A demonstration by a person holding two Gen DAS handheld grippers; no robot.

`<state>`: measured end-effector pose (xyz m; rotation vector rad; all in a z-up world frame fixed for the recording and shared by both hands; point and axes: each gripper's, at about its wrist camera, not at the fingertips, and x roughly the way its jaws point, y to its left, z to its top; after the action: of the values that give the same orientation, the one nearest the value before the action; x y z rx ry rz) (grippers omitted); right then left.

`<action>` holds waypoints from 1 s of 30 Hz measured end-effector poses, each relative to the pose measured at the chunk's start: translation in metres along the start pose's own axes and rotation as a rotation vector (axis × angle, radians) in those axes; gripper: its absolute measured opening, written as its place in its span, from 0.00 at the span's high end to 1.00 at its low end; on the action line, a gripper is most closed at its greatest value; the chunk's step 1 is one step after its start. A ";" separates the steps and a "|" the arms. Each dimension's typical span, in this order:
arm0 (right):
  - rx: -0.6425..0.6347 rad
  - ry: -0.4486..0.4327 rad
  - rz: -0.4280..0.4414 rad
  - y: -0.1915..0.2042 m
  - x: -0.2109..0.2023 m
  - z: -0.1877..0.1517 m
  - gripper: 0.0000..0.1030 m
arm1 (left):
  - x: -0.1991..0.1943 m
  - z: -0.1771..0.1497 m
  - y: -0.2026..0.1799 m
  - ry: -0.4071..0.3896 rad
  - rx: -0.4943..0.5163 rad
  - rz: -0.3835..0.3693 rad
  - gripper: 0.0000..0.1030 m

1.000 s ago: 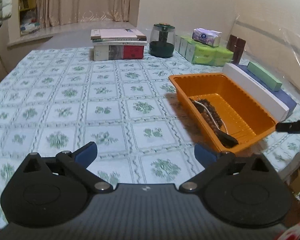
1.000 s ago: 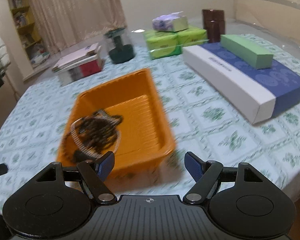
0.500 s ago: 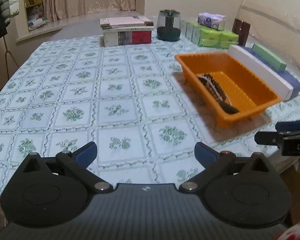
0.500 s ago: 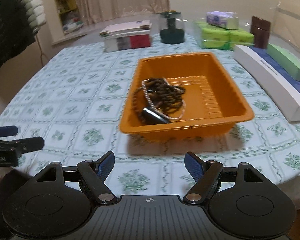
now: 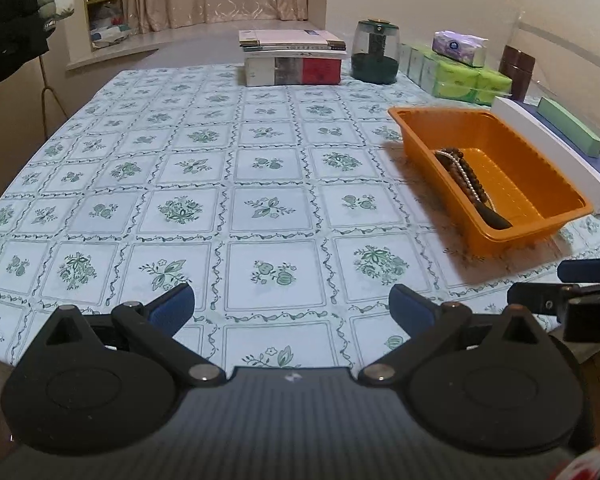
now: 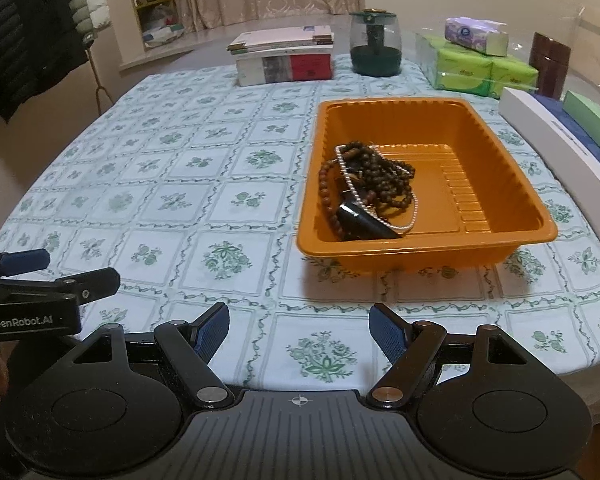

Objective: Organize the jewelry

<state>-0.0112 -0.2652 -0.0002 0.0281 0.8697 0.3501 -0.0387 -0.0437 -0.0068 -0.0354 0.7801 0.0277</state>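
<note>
Your L claw [image 5: 291, 306] & R claw [image 6: 299, 325]: both released, nothing between pads. 1 orange tray [image 6: 512, 160] on bench [image 6: 172, 200], holding 1 tangle of jewelry [image 6: 366, 188] in its left half. Tray sits ahead of R claw, apart; front-right of L claw.

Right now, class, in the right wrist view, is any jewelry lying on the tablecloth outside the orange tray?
No, the bead strings all lie piled inside the orange tray; the tablecloth around it shows none.
</note>
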 end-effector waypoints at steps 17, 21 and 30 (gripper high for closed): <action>-0.019 0.002 0.008 0.005 0.006 0.004 0.26 | 0.003 0.001 -0.001 0.008 -0.008 -0.010 0.00; -0.021 0.001 0.010 0.006 0.006 0.004 0.26 | 0.003 0.001 -0.002 0.006 -0.008 -0.011 0.00; -0.025 0.001 0.009 0.007 0.007 0.004 0.26 | 0.001 0.003 -0.001 0.002 -0.012 -0.010 0.00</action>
<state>-0.0061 -0.2557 -0.0010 0.0085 0.8666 0.3689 -0.0360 -0.0446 -0.0059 -0.0508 0.7814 0.0227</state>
